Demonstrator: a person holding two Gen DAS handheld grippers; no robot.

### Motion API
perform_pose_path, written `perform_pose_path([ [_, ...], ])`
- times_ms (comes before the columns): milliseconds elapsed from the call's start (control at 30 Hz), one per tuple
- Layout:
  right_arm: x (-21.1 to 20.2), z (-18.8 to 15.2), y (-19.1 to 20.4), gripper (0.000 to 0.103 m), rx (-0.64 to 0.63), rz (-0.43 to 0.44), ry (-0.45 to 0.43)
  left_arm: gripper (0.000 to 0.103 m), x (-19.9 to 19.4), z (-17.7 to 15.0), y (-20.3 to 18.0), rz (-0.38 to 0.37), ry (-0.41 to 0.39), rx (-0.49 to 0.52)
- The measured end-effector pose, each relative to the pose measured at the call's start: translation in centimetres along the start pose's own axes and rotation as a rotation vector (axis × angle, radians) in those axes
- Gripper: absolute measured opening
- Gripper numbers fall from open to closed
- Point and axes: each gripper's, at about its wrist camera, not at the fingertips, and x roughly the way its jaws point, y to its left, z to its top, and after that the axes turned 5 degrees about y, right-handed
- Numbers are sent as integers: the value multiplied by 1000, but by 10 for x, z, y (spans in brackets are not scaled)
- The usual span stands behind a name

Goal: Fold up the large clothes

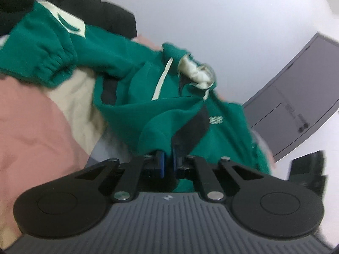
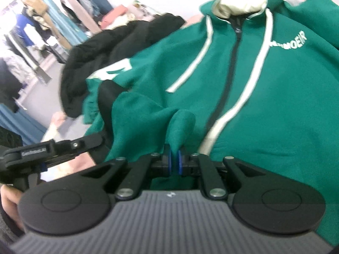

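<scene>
Closest in, the right claw (image 2: 174, 162) is pinching a fold of the green fleece zip-up hoodie (image 2: 264, 97) between its 2 blue pads (image 2: 168, 162), the jaws nearly together with only cloth between them. The left claw (image 1: 168, 162) is doing the same from its side, its blue pads (image 1: 162, 165) squeezing a ridge of green fabric beside the dark zipper band (image 1: 190, 131). In the right wrist view the left claw (image 2: 45, 166) is also showing at the lower left edge, side on, with the person's hand (image 2: 9, 203) gripping beneath it.

Just beyond the claws, the hoodie is hanging and bunching rather than lying flat. Its front is facing the right camera: a black zipper (image 2: 227, 80) is running down the middle, 2 flat white drawcords (image 2: 191, 65) are trailing either side of it, and white chest lettering (image 2: 289, 41) is sitting to the right. The cream-lined hood (image 2: 239, 5) is slumping at the top. A sleeve with a gathered elastic cuff (image 1: 56, 63) and a large white patch (image 1: 71, 20) is draping to the left.

Under it, a pink and cream quilted bedcover (image 1: 36, 124) is spreading out. Further back, a black padded garment (image 2: 110, 50) is lying in a heap against the hoodie's sleeve. Beyond that, a rack of hanging clothes (image 2: 40, 19) is blurring into the background, and a grey cabinet (image 1: 296, 97) is standing against the white wall (image 1: 211, 31).
</scene>
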Motion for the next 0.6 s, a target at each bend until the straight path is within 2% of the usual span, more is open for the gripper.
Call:
perform_pose_path([
  [133,-23,-9,34,11,-71,93,-15,8,-48,-3,-15,27,47,-10],
  [200,-26,-12,55,11,-120,109,-11,8,-67,-4,-18,48,75,-40],
  [267,-25,-16,74,11,-169,104,-4,8,-80,-7,-16,101,115,-69],
  [400,-7,-27,97,11,-186,99,57,8,-92,-18,-1,206,186,-150],
  [500,16,-40,105,11,-191,73,117,8,-93,-25,5,292,204,-133],
  [600,32,-51,107,11,-194,49,153,9,-88,-31,8,311,226,-98],
])
